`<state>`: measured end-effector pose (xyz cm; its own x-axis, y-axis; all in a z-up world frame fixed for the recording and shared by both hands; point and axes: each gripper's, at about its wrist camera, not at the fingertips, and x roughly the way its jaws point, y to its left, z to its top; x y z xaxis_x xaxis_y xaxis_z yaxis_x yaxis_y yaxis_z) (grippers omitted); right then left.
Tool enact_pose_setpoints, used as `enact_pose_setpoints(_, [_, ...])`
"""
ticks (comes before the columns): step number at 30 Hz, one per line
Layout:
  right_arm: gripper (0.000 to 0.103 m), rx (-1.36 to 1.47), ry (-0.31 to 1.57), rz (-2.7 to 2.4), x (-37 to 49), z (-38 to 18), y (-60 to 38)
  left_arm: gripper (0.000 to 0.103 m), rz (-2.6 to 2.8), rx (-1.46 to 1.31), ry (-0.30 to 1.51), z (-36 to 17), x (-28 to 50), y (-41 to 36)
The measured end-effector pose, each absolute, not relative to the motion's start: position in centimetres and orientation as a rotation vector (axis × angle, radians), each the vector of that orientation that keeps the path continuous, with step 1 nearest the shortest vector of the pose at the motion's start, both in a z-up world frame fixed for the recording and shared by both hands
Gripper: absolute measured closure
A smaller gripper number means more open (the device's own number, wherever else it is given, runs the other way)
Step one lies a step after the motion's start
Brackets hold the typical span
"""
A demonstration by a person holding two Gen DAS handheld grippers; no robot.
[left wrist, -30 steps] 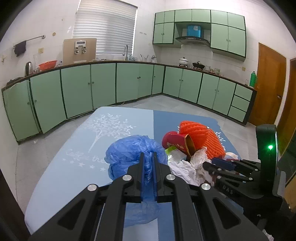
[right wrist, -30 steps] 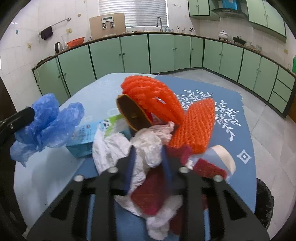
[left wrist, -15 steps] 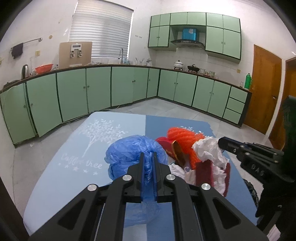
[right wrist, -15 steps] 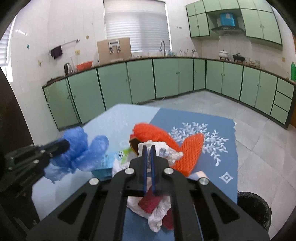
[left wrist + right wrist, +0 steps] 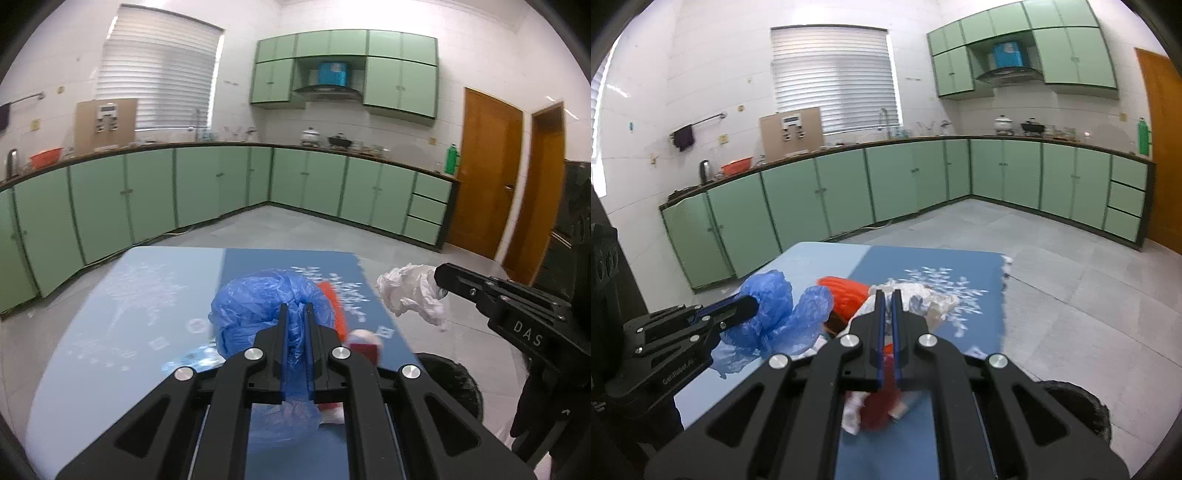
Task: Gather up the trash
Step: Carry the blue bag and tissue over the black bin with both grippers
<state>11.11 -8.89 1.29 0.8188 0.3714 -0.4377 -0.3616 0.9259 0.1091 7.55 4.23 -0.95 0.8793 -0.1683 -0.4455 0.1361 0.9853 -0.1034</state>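
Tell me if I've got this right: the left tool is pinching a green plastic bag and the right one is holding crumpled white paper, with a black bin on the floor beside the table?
Nearly. The plastic bag clamped in the left gripper is blue, not green, as the left wrist view shows. The rest holds: the right gripper is shut on crumpled white paper, and the black bin stands on the floor beside the table.

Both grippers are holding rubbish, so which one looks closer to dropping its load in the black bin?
Probably the right gripper: its white paper wad hangs beyond the table edge, nearer the bin. The left gripper, with its blue bag, is over the table.
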Motion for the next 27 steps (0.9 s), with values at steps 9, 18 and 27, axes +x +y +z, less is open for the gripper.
enact_pose_setpoints(9, [0.1,0.035,0.471,0.238,9.3,0.9,-16.1,0.096,-0.307,-0.053,0.491,-1.3,8.6,-2.4])
enact_pose_setpoints(18, [0.1,0.075,0.5,0.073,8.5,-1.5,-24.0,0.096,-0.451,-0.021,0.512,-2.1,10.0,-9.8])
enact_pose_setpoints(27, [0.1,0.108,0.548,-0.015,9.1,-5.2,-29.3,0.096,-0.537,0.0,0.54,-3.9,12.1,-15.9])
